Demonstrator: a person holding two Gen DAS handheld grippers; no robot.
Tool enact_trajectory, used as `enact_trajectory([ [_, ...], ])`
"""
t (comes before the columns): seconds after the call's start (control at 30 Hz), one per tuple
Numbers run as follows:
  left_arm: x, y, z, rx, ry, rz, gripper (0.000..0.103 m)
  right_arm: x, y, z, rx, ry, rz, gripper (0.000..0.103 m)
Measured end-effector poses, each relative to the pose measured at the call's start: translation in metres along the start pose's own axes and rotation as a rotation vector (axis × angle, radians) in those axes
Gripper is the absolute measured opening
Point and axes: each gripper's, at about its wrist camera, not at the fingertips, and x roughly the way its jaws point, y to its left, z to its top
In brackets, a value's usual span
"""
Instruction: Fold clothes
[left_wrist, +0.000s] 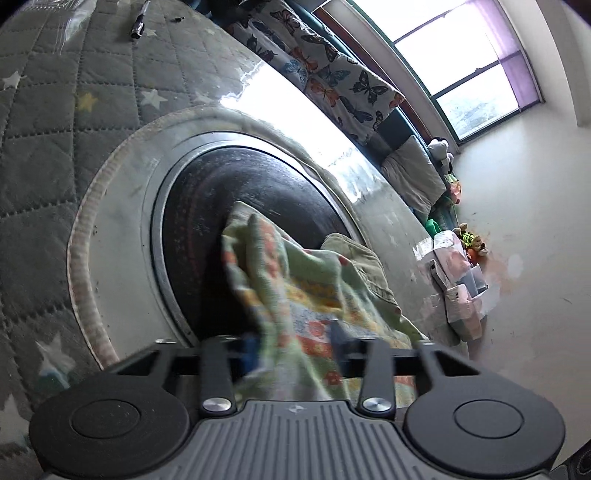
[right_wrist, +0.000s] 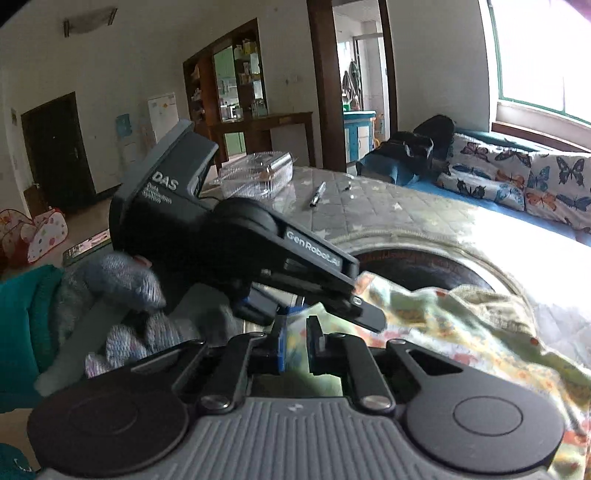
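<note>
Gripping one floral garment (left_wrist: 295, 295), both grippers' jaws closed above a round dark recess (left_wrist: 229, 206).

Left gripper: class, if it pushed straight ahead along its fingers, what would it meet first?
Beyond the patterned cloth the left gripper already clamps, probably the dark round panel on the table; depth is unclear.

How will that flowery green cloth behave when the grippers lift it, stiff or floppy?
Probably floppy: the flowery green cloth already sags in soft folds. It looks thin, so likely light. Both the left gripper and right gripper pinch it, which should limit slipping.
</note>
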Motion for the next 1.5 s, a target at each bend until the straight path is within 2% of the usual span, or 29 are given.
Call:
enact_trajectory([
  [0.1, -0.003, 0.005, 0.000, -0.002, -0.005, 0.002, 0.017, -0.002, -0.005, -0.004, 0.021, 0.006, -0.012, 0.012],
  [0.23, -0.005, 0.007, -0.002, 0.002, -0.014, 0.004, 0.014, -0.009, -0.018, -0.006, 0.049, -0.002, -0.062, 0.014],
  [0.27, -0.005, 0.006, -0.002, 0.005, -0.017, 0.005, 0.013, -0.011, -0.022, -0.007, 0.055, -0.004, -0.077, 0.017],
  [0.3, -0.006, 0.006, -0.003, 0.011, -0.021, 0.007, 0.013, -0.013, -0.026, -0.007, 0.063, -0.005, -0.101, 0.029],
  [0.33, -0.007, 0.004, -0.003, 0.022, -0.025, 0.009, 0.013, -0.017, -0.032, -0.009, 0.073, -0.009, -0.135, 0.039],
  [0.47, -0.010, -0.003, -0.005, 0.064, -0.044, 0.017, 0.012, -0.035, -0.067, -0.023, 0.141, -0.013, -0.273, 0.046],
  [0.5, -0.011, -0.005, -0.006, 0.074, -0.048, 0.020, 0.012, -0.041, -0.079, -0.028, 0.168, -0.011, -0.313, 0.053],
  [0.63, -0.014, -0.012, -0.008, 0.116, -0.066, 0.028, 0.011, -0.057, -0.127, -0.045, 0.272, -0.002, -0.466, 0.056],
  [0.67, -0.015, -0.014, -0.008, 0.127, -0.071, 0.030, 0.011, -0.059, -0.137, -0.048, 0.300, -0.002, -0.496, 0.056],
  [0.73, -0.016, -0.017, -0.009, 0.146, -0.079, 0.035, 0.011, -0.063, -0.157, -0.055, 0.352, -0.002, -0.546, 0.064],
  [0.8, -0.016, -0.021, -0.009, 0.161, -0.083, 0.043, 0.011, -0.068, -0.175, -0.065, 0.404, -0.006, -0.589, 0.065],
  [0.97, -0.016, -0.028, -0.010, 0.195, -0.091, 0.064, 0.011, -0.068, -0.191, -0.076, 0.480, -0.019, -0.567, 0.067],
  [1.07, -0.016, -0.032, -0.011, 0.214, -0.098, 0.073, 0.011, -0.063, -0.187, -0.075, 0.469, -0.025, -0.537, 0.064],
  [1.17, -0.016, -0.036, -0.012, 0.235, -0.106, 0.081, 0.011, -0.055, -0.176, -0.068, 0.435, -0.016, -0.517, 0.044],
  [1.23, -0.017, -0.039, -0.012, 0.249, -0.111, 0.085, 0.011, -0.056, -0.172, -0.066, 0.446, -0.021, -0.517, 0.019],
  [1.4, -0.023, -0.052, -0.009, 0.287, -0.128, 0.077, 0.010, -0.069, -0.171, -0.065, 0.487, -0.068, -0.513, 0.010],
  [1.5, -0.025, -0.068, -0.008, 0.320, -0.138, 0.060, 0.009, -0.082, -0.166, -0.063, 0.489, -0.107, -0.516, 0.008],
])
